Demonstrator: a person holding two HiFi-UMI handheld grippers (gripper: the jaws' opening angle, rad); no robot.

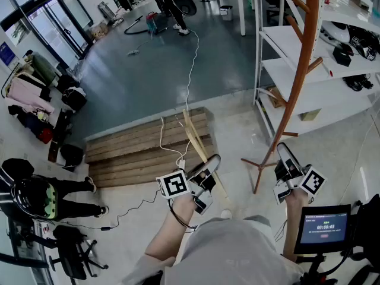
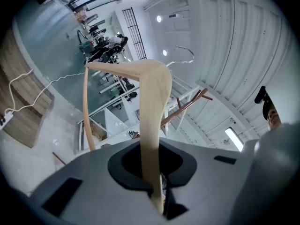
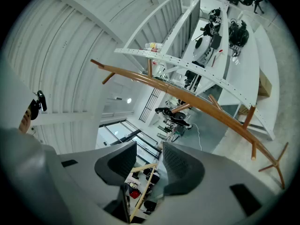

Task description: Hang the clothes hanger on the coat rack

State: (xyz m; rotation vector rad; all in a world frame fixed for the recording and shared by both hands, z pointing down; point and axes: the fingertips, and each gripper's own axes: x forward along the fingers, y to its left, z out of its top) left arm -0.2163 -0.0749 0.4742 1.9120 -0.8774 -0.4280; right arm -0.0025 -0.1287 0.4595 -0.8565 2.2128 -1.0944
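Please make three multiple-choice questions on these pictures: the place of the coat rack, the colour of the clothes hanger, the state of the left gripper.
1. Where does the coat rack stand?
A. Flat on the wooden boards
B. By the glass doors
C. Upright on the floor beside the white shelves

2. What colour is the clothes hanger?
A. Black
B. Pale wood
C. Red

3. In what state is the left gripper?
A. Shut on the clothes hanger
B. Open and empty
C. Shut on a cable

Answers: 1 C, its pole rises next to the shelves; 2 B, light bare wood shows; 3 A, its fingers press on the clothes hanger.
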